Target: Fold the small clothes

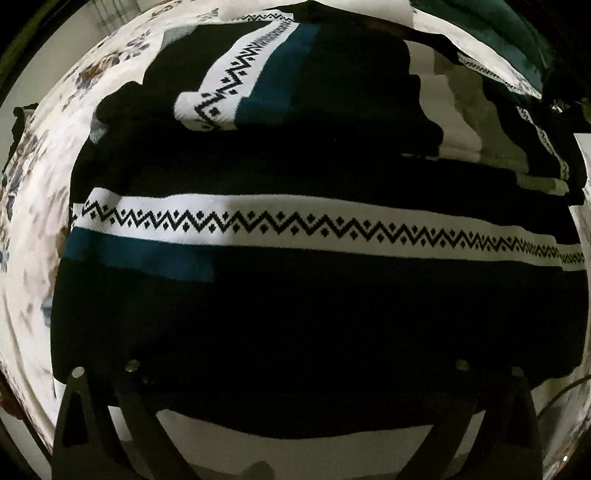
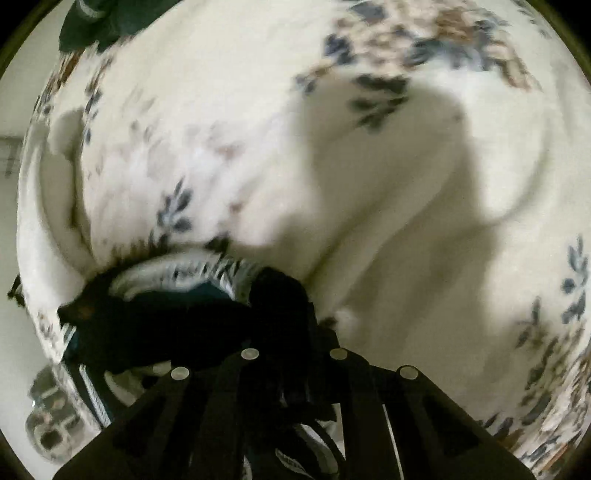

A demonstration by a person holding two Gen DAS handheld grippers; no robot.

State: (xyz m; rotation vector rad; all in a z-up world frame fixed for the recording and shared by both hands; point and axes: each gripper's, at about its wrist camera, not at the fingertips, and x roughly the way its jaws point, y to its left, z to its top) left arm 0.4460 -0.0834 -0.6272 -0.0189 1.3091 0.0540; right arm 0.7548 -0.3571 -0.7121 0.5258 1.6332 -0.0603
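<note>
A black knitted sweater (image 1: pixel 295 314) with a white zigzag band and teal patches lies spread on a floral bedsheet (image 1: pixel 33 229). A sleeve (image 1: pixel 240 85) is folded over its upper part. My left gripper (image 1: pixel 295 373) is wide open just above the sweater's near hem, holding nothing. My right gripper (image 2: pixel 293 354) is shut on a bunch of the black sweater fabric (image 2: pixel 280 295), which trails off to the left with its white patterned band (image 2: pixel 173 269) showing. The right view is blurred.
The white floral bedsheet (image 2: pixel 332 147) fills the right wrist view, with a shadow across it. More clothes, white, grey and dark teal (image 1: pixel 461 122), are piled at the upper right of the left view. A dark teal garment (image 2: pixel 103 22) lies at the sheet's far left.
</note>
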